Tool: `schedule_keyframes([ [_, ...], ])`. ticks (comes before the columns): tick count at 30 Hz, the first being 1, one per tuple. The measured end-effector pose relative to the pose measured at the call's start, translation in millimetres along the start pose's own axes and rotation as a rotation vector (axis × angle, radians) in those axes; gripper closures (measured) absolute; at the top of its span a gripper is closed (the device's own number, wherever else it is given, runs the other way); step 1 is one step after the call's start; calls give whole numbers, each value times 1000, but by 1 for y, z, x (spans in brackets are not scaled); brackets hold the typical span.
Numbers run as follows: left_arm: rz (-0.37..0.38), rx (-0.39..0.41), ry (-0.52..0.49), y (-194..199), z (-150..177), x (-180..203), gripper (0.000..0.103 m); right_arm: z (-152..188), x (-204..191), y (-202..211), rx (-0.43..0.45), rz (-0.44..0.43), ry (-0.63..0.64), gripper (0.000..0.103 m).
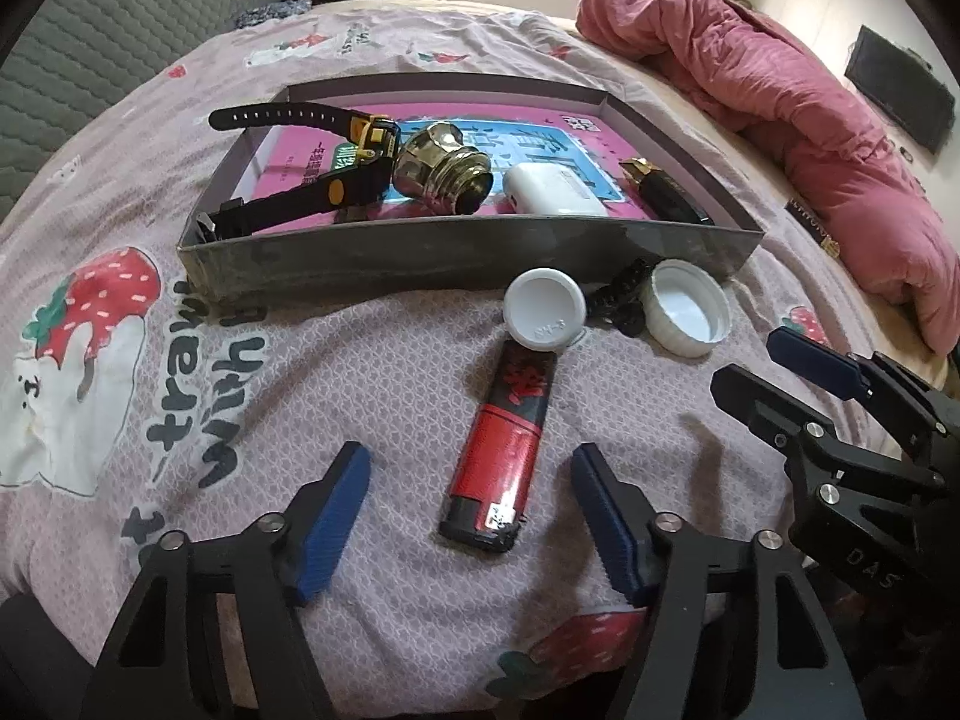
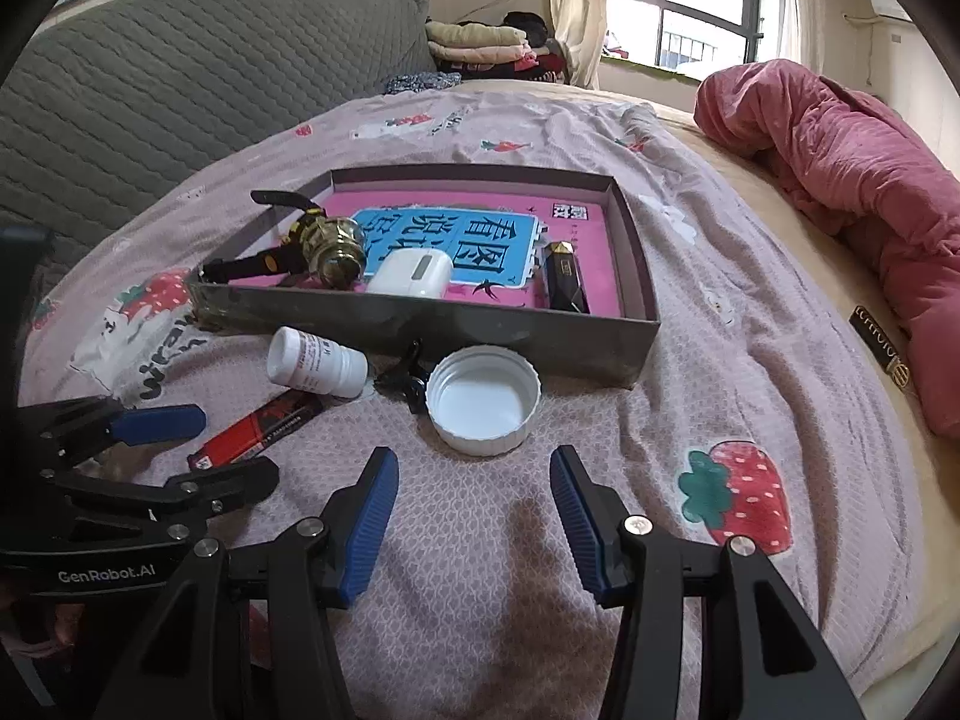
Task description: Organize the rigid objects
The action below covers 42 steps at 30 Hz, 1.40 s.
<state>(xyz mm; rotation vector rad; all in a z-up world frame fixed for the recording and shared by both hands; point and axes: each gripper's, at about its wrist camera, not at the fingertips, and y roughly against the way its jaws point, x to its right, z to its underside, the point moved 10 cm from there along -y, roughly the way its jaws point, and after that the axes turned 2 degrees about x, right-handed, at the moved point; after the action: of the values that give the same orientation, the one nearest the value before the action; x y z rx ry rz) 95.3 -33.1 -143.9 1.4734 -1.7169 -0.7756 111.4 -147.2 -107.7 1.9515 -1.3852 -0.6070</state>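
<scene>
Directly ahead of the left hand-held gripper (image 1: 470,516) lay the red-and-black lighter (image 1: 501,450) on the bed (image 1: 180,372), between the spread blue fingers and untouched by either. Its long axis ran almost along the gripper's reach — base end nearest, far end touching the small white pill bottle (image 1: 545,309). So a close across its narrow width looked like the natural grasp, and the left was the nearer one. The right hand-held gripper (image 2: 474,510) hung open too, aimed at the upturned white cap (image 2: 483,399) just short of the cardboard box tray (image 2: 420,324).
</scene>
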Motion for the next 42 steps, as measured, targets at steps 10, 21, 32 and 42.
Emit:
schedule_keyframes([
  [10, 11, 2, 18, -6, -5, -5, 43, 1, 7, -11, -17, 6, -30, 51],
  [21, 6, -4, 6, -12, -9, -6, 45, -2, 1, -17, -9, -12, -16, 51],
  [32, -25, 15, 16, -16, -17, -15, 57, -5, 0, -30, -1, -10, 2, 51],
  [42, -35, 33, 32, -20, -26, -24, 66, -10, 4, -42, 9, -8, -1, 51],
])
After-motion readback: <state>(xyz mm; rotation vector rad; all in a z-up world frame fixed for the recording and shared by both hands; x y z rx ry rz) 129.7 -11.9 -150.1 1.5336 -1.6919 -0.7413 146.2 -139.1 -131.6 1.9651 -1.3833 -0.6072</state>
